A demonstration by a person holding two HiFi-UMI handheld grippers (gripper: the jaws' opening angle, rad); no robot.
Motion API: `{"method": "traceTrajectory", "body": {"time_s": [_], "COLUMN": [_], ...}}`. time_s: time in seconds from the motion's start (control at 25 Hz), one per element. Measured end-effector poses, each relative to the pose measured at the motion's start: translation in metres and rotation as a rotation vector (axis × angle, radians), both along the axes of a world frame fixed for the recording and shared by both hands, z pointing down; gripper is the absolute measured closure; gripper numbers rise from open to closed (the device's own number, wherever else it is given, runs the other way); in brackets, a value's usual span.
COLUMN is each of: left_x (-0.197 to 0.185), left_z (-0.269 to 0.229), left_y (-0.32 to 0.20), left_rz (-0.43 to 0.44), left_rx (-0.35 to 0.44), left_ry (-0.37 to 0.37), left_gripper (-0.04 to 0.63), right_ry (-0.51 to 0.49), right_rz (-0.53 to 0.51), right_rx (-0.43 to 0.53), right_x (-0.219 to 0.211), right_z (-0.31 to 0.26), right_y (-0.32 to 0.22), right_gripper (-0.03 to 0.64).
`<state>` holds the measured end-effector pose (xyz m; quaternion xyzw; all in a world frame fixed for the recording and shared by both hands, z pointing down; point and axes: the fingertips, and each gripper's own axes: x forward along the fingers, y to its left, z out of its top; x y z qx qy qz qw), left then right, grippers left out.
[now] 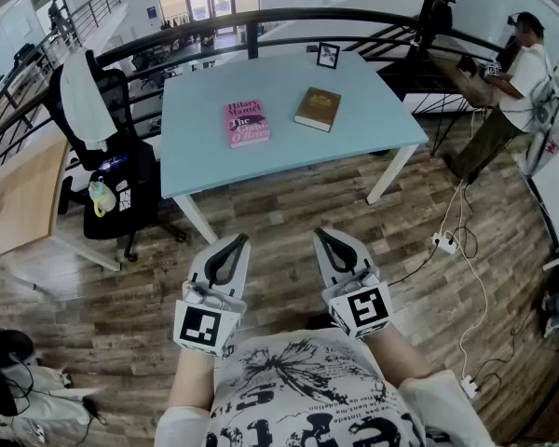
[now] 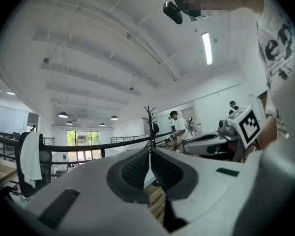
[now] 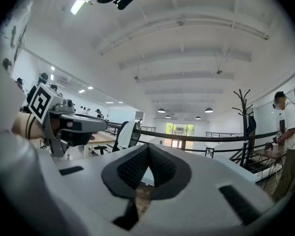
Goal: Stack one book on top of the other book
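Books: the pink book (image 1: 247,123) and the brown book (image 1: 318,109) lie flat near the middle of the light blue table (image 1: 205,156). They are side by side but apart, and neither is on the other, so the stacking is not yet begun.
Left gripper (image 1: 235,242): its jaws are pressed together with nothing between them. It is held level in front of the person's body, over the wooden floor (image 1: 279,208), well apart from the table edge.
Right gripper (image 1: 322,236): the same, jaws together and empty, just beside the left one and about parallel to it.
Reason for this pose: both tools seem to be in a rest position. The books look too far to reach from here, so there is no need yet for open jaws.
Reason for book placement: there is a gap between the books and bare table around them, so each book leaves room for a jaw to come at its edge.
Other things: a small picture frame (image 1: 328,55) stands at the far edge of the table. A black office chair (image 1: 112,170) with a white cloth (image 1: 82,101) on its back is at the table's left. A person (image 1: 522,73) stands well apart at the right.
Next step, as I judge: come closer, open one gripper and take one book by its near edge.
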<state>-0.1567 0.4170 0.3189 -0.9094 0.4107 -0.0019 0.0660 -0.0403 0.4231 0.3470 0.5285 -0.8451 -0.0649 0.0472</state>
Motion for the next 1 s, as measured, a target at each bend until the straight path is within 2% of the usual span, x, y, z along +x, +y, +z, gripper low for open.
{"method": "traceTrajectory", "body": {"time_s": [0.2,0.4,0.56,0.76,1.0], "left_x": [-0.005,-0.002,-0.004,-0.002,0.010], "left_z": [0.006,0.001,0.002,0.017,0.026], "left_y": [-0.005,-0.007,-0.010,-0.013,-0.040], "left_rz": [-0.010,-0.006,-0.006,0.006,-0.002], "left_rx": [-0.031,-0.017,-0.012,-0.065,-0.073], "left_ry": [-0.012,0.008,0.017,-0.005,-0.002], "left_gripper": [0.583,0.583,0.583,0.583,0.583], "right_ry": [-0.005,-0.008,-0.048,-0.091,-0.086], "right_rz": [0.002,0.000,0.022,0.055,0.061], "right_rx": [-0.011,-0.020,-0.020,-0.065,-0.102], "right_x": [-0.001,-0.001,0.002,0.012,0.029], "right_z": [0.002,0.004,0.003,0.014,0.035], "right_y": [-0.006,-0.006,-0.010,-0.017,-0.042], "right_gripper": [0.626,0.626,0.624,0.624,0.624]}}
